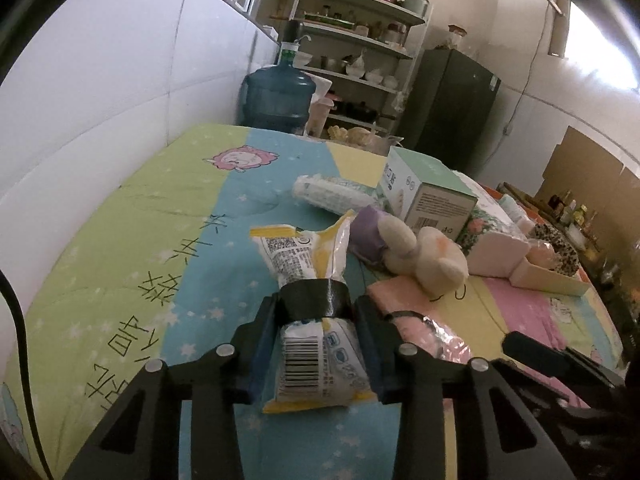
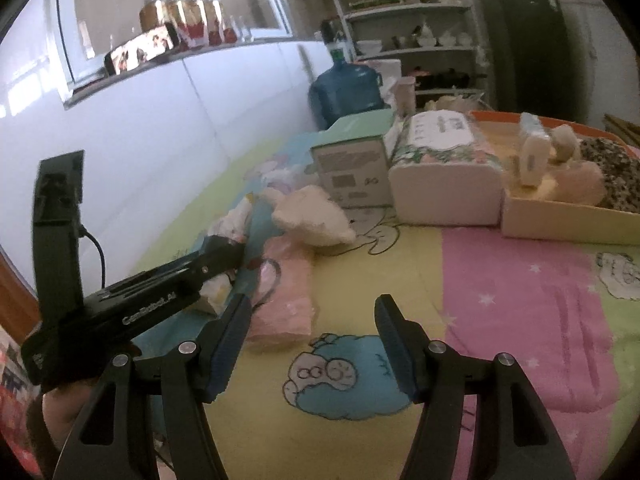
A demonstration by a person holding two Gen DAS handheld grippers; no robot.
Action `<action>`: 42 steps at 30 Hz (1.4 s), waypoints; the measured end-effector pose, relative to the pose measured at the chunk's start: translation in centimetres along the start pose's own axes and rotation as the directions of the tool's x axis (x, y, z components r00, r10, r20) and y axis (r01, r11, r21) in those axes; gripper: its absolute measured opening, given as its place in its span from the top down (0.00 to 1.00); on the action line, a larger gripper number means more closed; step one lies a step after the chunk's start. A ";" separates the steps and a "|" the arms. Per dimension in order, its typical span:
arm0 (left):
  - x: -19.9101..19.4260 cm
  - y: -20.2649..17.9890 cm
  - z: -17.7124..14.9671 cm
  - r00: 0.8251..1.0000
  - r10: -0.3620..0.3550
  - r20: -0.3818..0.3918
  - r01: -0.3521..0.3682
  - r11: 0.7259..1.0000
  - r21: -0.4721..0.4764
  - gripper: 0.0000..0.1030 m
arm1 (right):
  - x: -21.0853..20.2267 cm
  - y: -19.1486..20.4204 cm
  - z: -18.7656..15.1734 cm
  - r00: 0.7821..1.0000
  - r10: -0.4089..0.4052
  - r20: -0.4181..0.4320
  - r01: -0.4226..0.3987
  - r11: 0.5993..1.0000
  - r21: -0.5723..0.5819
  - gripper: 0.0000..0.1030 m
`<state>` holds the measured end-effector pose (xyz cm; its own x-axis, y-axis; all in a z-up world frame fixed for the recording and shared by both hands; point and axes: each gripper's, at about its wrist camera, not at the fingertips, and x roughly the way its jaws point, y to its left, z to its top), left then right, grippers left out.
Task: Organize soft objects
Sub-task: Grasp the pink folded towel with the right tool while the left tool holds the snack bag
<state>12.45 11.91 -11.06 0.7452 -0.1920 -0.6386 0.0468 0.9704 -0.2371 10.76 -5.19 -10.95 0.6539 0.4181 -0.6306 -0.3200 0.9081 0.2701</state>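
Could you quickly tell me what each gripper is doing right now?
Left gripper: closed on the yellow-and-white packet.
Right gripper: open, holding nothing.

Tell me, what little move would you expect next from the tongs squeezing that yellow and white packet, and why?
Probably a small lift. The left tongs are already pinched on the packet, which still lies on the bedspread, so raising it clear seems the natural step before carrying it toward the tray of other soft things. The right tongs stand open and empty.
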 end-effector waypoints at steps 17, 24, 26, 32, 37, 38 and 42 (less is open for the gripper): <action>1.2 0.5 0.5 0.996 -0.054 -0.068 0.055 0.998 0.012 0.52 | 3.8 1.1 1.5 0.994 -0.071 -0.088 0.067 0.997 -0.042 0.36; 0.6 0.5 0.3 0.997 -0.043 -0.058 0.045 0.998 0.036 0.59 | 5.1 2.6 1.9 0.991 -0.056 -0.122 0.040 0.990 -0.133 0.36; 0.3 0.8 0.2 0.998 -0.027 -0.049 0.029 0.999 0.029 0.59 | 5.7 3.1 2.1 0.989 -0.073 -0.128 0.052 0.985 -0.162 0.39; -0.6 2.0 -0.2 1.000 -0.009 -0.020 0.009 1.000 -0.021 0.60 | 5.8 3.4 1.4 0.992 -0.078 -0.102 0.060 0.983 -0.175 0.58; -1.1 1.8 -0.3 0.999 0.040 -0.008 -0.040 0.999 -0.017 0.60 | 4.8 3.2 0.9 0.995 -0.032 -0.090 0.018 0.988 -0.155 0.58; -1.3 1.8 -0.3 0.999 0.050 -0.005 -0.050 0.999 -0.021 0.60 | 4.6 3.2 0.9 0.996 -0.027 -0.085 0.013 0.988 -0.153 0.58; -2.1 1.7 -0.3 0.997 0.082 0.012 -0.081 0.996 -0.032 0.60 | 3.3 3.0 1.1 0.998 0.003 -0.057 -0.011 0.989 -0.147 0.58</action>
<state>10.78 13.90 -10.39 0.7544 -0.1104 -0.6471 -0.0353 0.9775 -0.2080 12.70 -1.03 -11.45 0.6132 0.4188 -0.6698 -0.4246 0.8897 0.1675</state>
